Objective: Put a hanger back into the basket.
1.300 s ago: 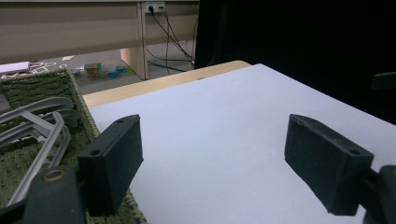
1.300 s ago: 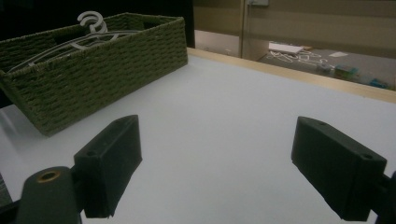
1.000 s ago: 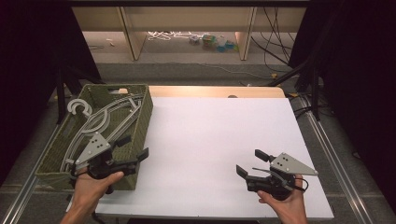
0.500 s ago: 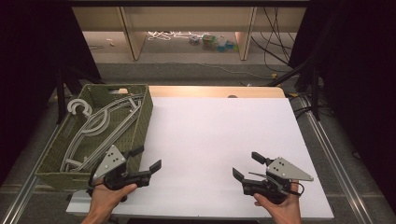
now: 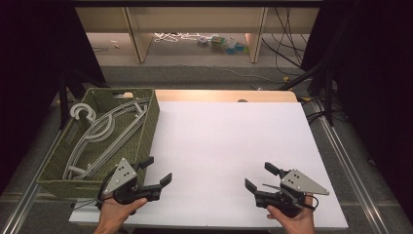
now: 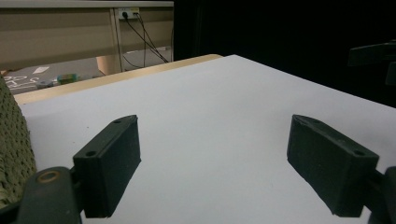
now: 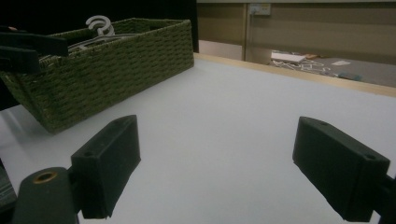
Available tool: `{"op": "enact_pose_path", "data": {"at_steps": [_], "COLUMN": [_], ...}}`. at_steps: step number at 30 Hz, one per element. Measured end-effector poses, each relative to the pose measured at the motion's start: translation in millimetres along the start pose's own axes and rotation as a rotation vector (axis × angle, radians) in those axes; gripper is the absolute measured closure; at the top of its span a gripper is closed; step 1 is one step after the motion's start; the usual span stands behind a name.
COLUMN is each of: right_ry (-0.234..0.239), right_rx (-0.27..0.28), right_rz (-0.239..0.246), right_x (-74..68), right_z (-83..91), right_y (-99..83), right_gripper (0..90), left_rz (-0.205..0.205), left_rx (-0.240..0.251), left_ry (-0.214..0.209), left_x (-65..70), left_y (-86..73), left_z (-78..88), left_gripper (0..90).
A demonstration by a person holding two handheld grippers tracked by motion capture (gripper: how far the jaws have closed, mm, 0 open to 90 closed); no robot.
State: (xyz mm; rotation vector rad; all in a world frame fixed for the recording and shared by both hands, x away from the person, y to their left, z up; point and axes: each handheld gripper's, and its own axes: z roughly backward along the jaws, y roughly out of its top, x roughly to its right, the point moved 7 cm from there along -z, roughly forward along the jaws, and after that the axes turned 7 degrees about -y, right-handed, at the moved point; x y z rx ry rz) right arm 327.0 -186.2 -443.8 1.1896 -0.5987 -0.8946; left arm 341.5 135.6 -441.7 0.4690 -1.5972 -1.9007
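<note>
A green woven basket [image 5: 147, 127] stands at the table's left and holds several grey plastic hangers [image 5: 103, 132]. My left gripper [image 5: 158, 169] is open just off the basket's near right corner, low over the white tabletop [image 5: 229, 141], with nothing between its jaws. My right gripper [image 5: 258, 176] is open near the front right, also with nothing in it. In the left gripper view the left gripper [image 6: 215, 154] points across bare white board, with the basket [image 6: 11, 144] at the frame's left edge. The right gripper [image 7: 217, 163] faces the basket [image 7: 116, 60], where a hanger hook [image 7: 99, 23] sticks up.
A wooden strip [image 5: 219, 95] runs along the table's far edge. Beyond it are shelf uprights and loose cables on the floor [image 5: 180, 37]. Black stand legs [image 5: 316, 73] rise at the back right. Metal rails [image 5: 341, 146] flank the table.
My left gripper has come off the basket's front edge, moving right and nearer to me, onto the white board. The right gripper has drifted slightly left. Both stay open.
</note>
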Motion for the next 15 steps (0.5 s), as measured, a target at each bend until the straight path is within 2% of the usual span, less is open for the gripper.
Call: {"op": "enact_pose_path", "data": {"at_steps": [2, 3, 15], "right_ry": [0.011, 0.013, 0.017], "right_rx": [-0.009, 0.004, -0.011], "right_rz": [0.007, 0.002, 0.007], "right_x": [-1.4, -2.3, -2.7], "right_z": [-0.1, -1.1, -0.8], "right_y": [-0.5, 0.0, -0.9], "right_gripper": [15.8, 15.8, 15.8], "left_rz": [0.002, 0.003, 0.001], "left_rx": [-0.011, -0.013, -0.012], "left_ry": [0.005, 0.004, 0.003], "left_x": [-0.3, -0.4, -0.3], "left_y": [-1.0, -1.3, -1.1], "left_z": [0.3, 0.3, 0.4], "left_gripper": [17.2, 17.2, 17.2]}}
